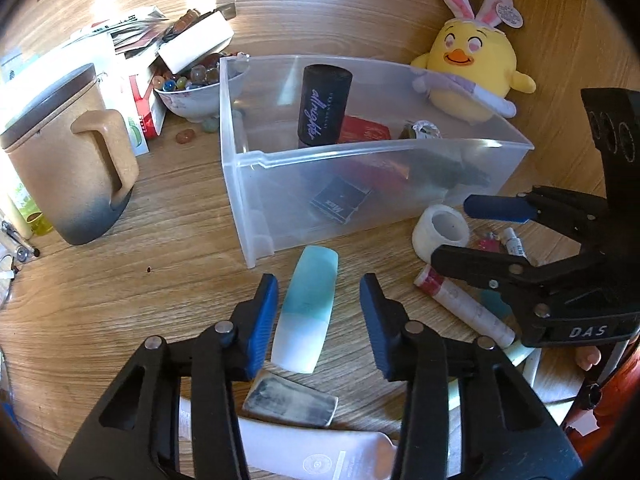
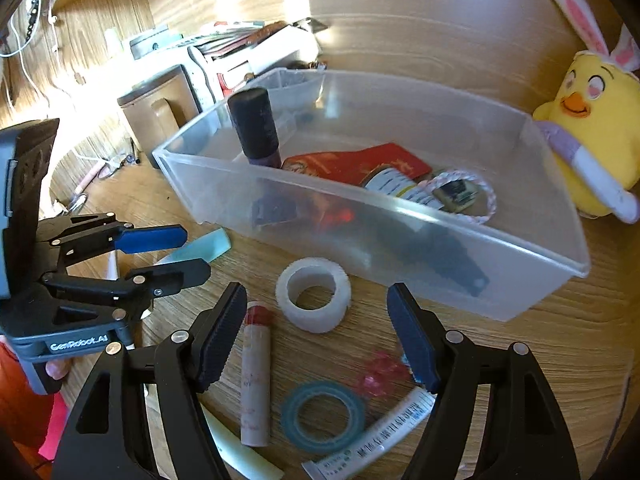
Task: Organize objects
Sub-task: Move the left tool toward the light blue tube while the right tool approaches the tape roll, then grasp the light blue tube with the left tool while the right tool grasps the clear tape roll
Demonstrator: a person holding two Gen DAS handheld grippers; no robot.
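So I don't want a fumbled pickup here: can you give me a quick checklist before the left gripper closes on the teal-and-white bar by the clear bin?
1. Frosted teal-and-white bar lies between the left gripper fingers: ok.
2. Pads pressing on the bar: not ok, gaps show on both sides.
3. Bar free of neighbours: cannot tell; the grey-smudged flat block sits at its near end.
4. Clear plastic bin has free floor space: ok, though a black cylindrical bottle and red packet lie inside.
5. Right gripper apart from the left: ok; it is open near the white tape roll.
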